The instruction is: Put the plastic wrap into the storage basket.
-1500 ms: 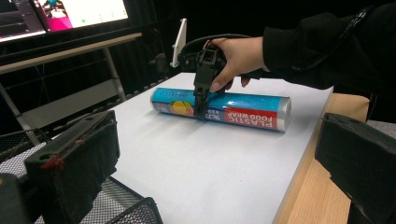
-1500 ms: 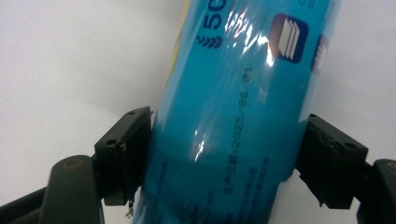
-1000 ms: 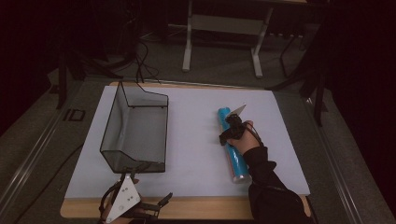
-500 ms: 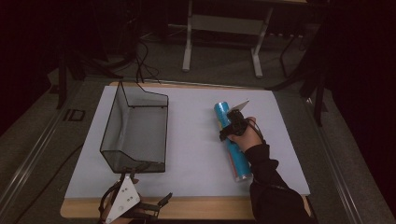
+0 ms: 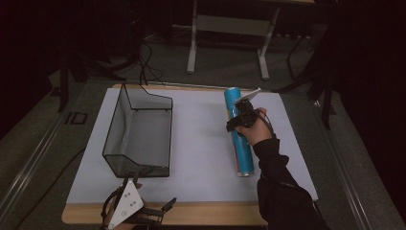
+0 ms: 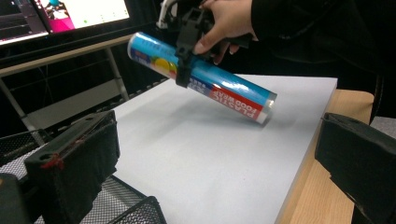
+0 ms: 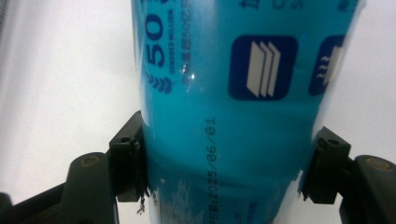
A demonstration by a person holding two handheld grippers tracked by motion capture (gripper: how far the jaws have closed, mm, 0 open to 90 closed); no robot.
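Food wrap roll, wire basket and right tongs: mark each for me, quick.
food wrap roll [image 6: 233,88]: left gripper view, red label band.
wire basket [image 5: 111,128]: high view, left mesh wall.
right tongs [image 7: 224,161]: right gripper view, midway between the pads clamping the roll.

Blue food wrap roll [image 6: 205,80]: red band near its end reads "PLASTIC FOOD WRAP", upside down in the left gripper view. Right gripper view, same roll [image 7: 233,116]: large "50", printed date "2025/06/01" running lengthwise, two dark-blue square icons (stacked sheets, wavy steam lines). Other small print too blurred to read.
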